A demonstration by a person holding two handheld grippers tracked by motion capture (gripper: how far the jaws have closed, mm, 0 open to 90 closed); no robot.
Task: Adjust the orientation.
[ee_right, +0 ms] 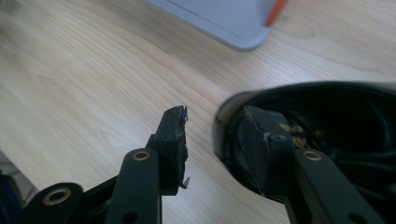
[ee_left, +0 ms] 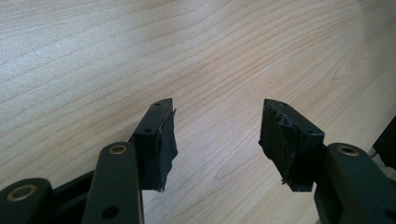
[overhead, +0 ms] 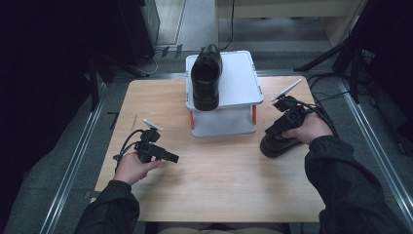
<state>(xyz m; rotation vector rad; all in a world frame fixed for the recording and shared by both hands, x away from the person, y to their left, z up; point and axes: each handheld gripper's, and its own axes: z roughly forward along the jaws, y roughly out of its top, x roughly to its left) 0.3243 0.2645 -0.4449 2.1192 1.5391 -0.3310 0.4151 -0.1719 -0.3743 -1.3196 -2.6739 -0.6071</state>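
I see my left gripper (overhead: 170, 157) hovering low over the light wood-grain tabletop (overhead: 219, 185) on the near left, and in the left gripper view its two black jaws stand wide apart with nothing but bare wood between them, so that one is released. My right gripper (overhead: 272, 131) is on the right side of the table, just beside the two-tier white plastic stand with orange posts (overhead: 234, 87), and it is at a glossy black leather dress shoe (overhead: 277, 146) that sits in front of the person's right hand (overhead: 307, 129). In the right gripper view one jaw reaches down inside the shoe's opening (ee_right: 327, 112) while the other stands outside the heel wall with a clear strip of wood showing between its pad (ee_right: 176, 135) and the leather; the jaws straddle the shoe's rim, and I read the gripper as not yet clamped on it. A second black leather shoe, the mate of the first (overhead: 206, 73), lies on the stand's top shelf, toward its left side, its near end hanging slightly over the front edge. The two shoes are well apart, one up on the stand, one down at table level to the stand's right.
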